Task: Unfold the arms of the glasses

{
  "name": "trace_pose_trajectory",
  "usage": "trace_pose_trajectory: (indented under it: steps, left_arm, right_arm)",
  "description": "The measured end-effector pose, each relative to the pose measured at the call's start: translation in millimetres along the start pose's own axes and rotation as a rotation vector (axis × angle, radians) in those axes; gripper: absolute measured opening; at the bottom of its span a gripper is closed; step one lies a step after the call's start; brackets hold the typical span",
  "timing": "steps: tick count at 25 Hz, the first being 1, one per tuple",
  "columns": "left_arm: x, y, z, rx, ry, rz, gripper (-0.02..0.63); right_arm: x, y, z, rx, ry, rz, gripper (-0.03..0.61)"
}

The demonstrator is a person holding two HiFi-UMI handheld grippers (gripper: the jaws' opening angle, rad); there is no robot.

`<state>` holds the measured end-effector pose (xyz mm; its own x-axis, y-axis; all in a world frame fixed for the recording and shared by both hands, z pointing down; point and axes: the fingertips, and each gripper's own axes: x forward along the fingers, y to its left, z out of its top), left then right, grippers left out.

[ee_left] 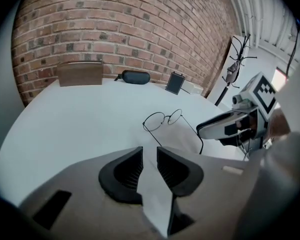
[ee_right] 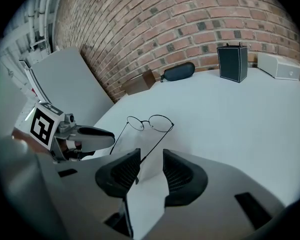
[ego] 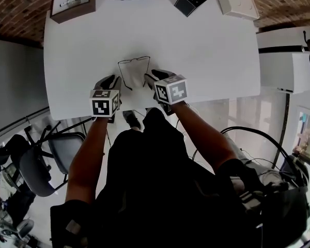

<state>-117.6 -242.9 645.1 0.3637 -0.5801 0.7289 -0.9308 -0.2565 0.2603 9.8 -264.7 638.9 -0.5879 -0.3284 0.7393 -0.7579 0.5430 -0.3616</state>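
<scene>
Head view: a pair of thin wire glasses (ego: 134, 60) sits on the white tabletop (ego: 196, 45) at the centre of the frame, lenses toward the top and both arms (ego: 122, 76) running down the frame toward me. They look spread already, roughly square to the front, so I judge the unfolding done or very nearly so. The left gripper (ego: 111, 81) is just lower left of the glasses and the right gripper (ego: 154, 76) just lower right, each by an arm tip. In the left gripper view the jaws stand apart with only bare tabletop between them; the nearer arm ends just ahead of them and nothing is held. In the right gripper view the jaws are also apart, and the other arm's tip reaches in between them, lying close to the jaw on the left of the frame. I cannot tell whether it touches that pad, but it is not clamped. To finish well, I would check that each hinge is at its stop. If one arm needs more, I would nudge it outward near the tip with one jaw's side, not pinch the wire. I would draw the right gripper straight back so the tip does not catch and drag the frame.
</scene>
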Motion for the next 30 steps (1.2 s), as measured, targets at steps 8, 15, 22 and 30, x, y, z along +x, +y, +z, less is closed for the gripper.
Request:
trace_pose_trajectory:
  steps: [8,15,22,30]
  left_arm:
    - [-10.5,-20.8,11.4,-0.058,-0.108,-0.029,0.098]
    - [1.7,-27.7,-11.1,0.031,-0.020,0.020,0.104]
    - [0.4,-21.0,-7.1,0.061,-0.019,0.020,0.104]
    - [-3.6,-16.3,1.5,0.085,-0.060,0.002,0.104]
  right_arm:
    - [-7.5,12.4,6.2,-0.047,-0.044,0.009,0.137]
    - [4.7,13.1,-16.2,-0.082,0.045,-0.049,0.141]
    - [0.0,-0.8,-18.9,-0.066,0.037,-0.078,0.141]
    - [-3.3,1.9,-14.6,-0.060,0.000,-0.059,0.141]
